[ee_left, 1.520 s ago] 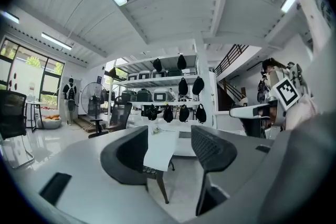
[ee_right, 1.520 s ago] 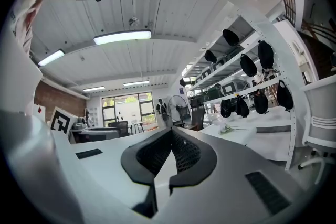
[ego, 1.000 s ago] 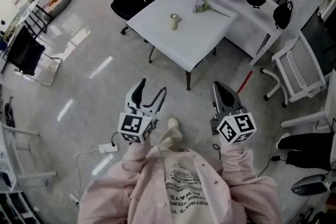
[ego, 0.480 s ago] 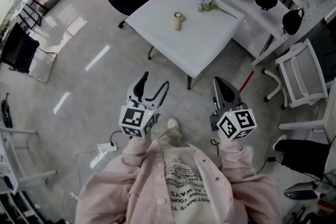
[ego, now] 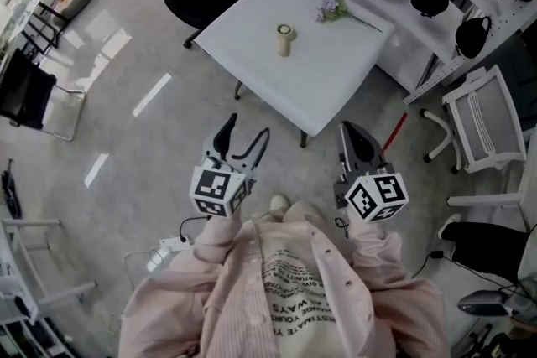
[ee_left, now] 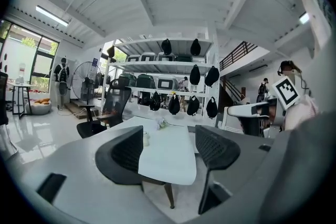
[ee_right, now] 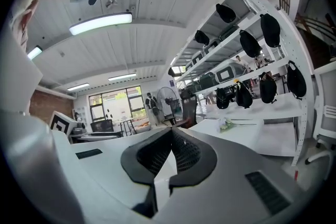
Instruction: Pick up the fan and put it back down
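Before white table (ego: 336,80), left tool (ego: 248,127) gapes empty, right tool (ego: 348,130) closed, empty; fan (ee_left: 84,84) in left gripper view

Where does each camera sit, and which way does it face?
Head view: on the person's head, looking steeply down at the white table, left gripper, right gripper and pink sleeves.
Left gripper view: on that gripper, facing the table; jaws apart, empty.
Right gripper view: on that gripper, facing shelves; jaws together.
Both gripper views show the standing fan.
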`<state>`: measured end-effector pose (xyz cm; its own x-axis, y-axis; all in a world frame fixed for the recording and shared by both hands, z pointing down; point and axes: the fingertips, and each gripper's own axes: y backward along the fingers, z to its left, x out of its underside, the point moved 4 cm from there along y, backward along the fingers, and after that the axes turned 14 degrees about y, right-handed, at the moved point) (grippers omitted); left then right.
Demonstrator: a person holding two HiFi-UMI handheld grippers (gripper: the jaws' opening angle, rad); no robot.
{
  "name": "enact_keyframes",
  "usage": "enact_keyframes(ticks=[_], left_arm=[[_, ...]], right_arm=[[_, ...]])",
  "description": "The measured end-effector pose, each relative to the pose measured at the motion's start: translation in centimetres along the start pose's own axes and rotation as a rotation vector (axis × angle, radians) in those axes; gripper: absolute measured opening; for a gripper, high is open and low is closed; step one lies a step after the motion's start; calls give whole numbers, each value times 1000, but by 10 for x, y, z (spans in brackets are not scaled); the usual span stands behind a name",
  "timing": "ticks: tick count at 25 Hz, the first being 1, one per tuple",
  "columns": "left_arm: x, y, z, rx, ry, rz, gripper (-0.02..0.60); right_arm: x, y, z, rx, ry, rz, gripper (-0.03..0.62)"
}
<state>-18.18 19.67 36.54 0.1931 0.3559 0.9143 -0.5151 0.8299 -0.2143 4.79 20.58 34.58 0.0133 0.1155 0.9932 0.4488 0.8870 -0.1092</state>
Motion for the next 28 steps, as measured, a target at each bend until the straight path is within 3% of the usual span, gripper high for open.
enact_keyframes(ticks=[11,28], left_arm=[[-6,-49,25,-9,13,24,288],[-7,-207,76,-45,71,184,288]], right_arm=[[8,-44,-30,29,-25,20,-2],[17,-187,-116,-11,-62,92,-2]])
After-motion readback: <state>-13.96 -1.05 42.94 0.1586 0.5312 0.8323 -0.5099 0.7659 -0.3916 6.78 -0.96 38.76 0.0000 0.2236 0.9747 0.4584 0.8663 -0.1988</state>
